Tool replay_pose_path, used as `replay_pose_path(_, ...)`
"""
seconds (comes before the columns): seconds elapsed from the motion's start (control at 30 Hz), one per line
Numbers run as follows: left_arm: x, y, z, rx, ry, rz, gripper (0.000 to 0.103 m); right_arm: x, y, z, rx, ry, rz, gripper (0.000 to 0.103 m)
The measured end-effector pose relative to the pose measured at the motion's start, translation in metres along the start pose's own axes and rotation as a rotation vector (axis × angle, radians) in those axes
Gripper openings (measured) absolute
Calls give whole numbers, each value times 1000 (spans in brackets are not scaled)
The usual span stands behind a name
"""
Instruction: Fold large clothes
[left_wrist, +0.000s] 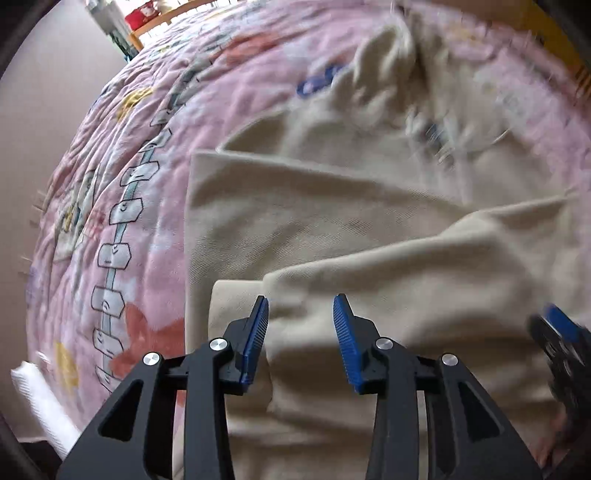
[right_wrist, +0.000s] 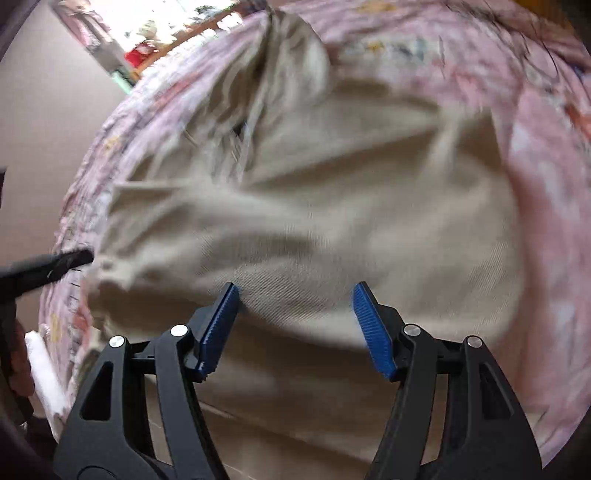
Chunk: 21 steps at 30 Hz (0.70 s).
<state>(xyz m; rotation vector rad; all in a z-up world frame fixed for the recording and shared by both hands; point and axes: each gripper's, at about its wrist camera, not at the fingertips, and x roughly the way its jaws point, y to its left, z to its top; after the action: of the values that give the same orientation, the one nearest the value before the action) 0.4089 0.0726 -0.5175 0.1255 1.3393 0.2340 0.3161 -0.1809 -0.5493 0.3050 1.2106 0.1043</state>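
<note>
A large beige garment (left_wrist: 332, 206) lies partly folded and creased on a pink patterned bedspread (left_wrist: 122, 158). In the left wrist view my left gripper (left_wrist: 301, 301) points steeply down over a folded edge of the garment, its blue pads apart with nothing pinched between them. The right gripper (left_wrist: 561, 332) shows blurred at that view's right edge. In the right wrist view my right gripper (right_wrist: 296, 288) stands open wide above the garment (right_wrist: 351, 184), and its pads hold no cloth. A dark blurred part of the left gripper (right_wrist: 55, 264) sits at the garment's left edge.
The bedspread (right_wrist: 546, 184) reaches past the garment on the left and right. A white ribbed object (left_wrist: 40, 398) lies at the bed's lower left edge. A wooden rail (left_wrist: 177, 18) and bright clutter stand beyond the far end. A plain beige surface lies left of the bed.
</note>
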Motion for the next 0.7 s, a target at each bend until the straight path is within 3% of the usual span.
replay_pose_path(0.03,20,-3,-2,10,34,56,33,5,3,-9,-3,9,-17,63)
replay_pose_path(0.1,48,5,-14,-2,97,80,33,6,15,-24,-59,-20,-61,63)
replay_pose_path(0.2,46,6,-29,46,55,150,49,2,32,-35,-150,-43,-118,63)
replay_pose_path(0.23,43,6,-31,52,46,158,50,-1,31,-32,-148,-43,-108,63)
replay_pose_path(0.33,38,17,-33,17,55,147,53,-20,12,-3,-28,-104,-42,64)
replay_pose_path(0.4,40,24,-32,-12,68,139,58,-25,-4,24,22,-143,-44,64)
replay_pose_path(0.57,43,21,-35,8,51,185,70,2,-44,82,4,-136,-237,64)
replay_pose_path(0.7,52,28,-28,5,56,180,68,24,-80,111,61,-94,-305,63)
